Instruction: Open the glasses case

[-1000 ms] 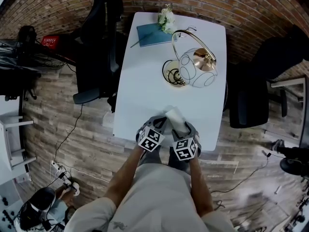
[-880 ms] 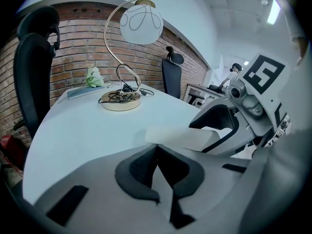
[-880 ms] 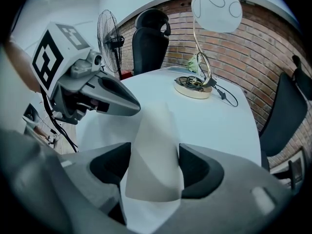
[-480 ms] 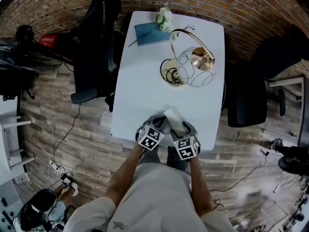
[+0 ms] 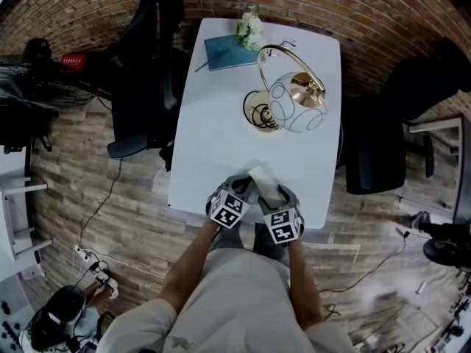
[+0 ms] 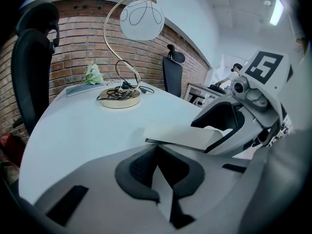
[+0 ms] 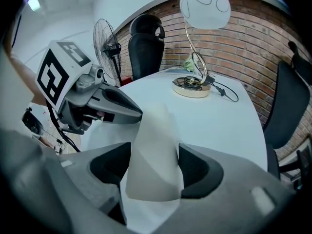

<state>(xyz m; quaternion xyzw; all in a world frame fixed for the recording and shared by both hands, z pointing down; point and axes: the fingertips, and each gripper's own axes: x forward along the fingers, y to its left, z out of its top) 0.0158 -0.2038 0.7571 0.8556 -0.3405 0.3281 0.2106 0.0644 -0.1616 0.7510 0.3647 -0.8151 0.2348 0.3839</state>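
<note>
A white glasses case (image 5: 266, 182) sits at the front edge of the white table (image 5: 217, 138), between my two grippers. My right gripper (image 5: 277, 195) is shut on the case body; in the right gripper view the case (image 7: 154, 150) fills the gap between the dark pads (image 7: 197, 172). My left gripper (image 5: 247, 189) comes in from the left. In the left gripper view its jaws (image 6: 157, 154) pinch a thin white flap of the case (image 6: 187, 136). The case looks slightly parted along its near edge. Each gripper shows in the other's view: right gripper (image 6: 253, 113), left gripper (image 7: 100, 104).
A lamp with a gold base and a white glass globe (image 5: 294, 103) stands mid-table. A teal notebook (image 5: 227, 51) and small white flowers (image 5: 250, 26) lie at the far end. Black office chairs stand left (image 5: 147, 72) and right (image 5: 386, 131). A fan (image 7: 108, 50) stands off to the left.
Both grippers and the case hold the same place at the table's front edge. Only the head view has shifted slightly.
</note>
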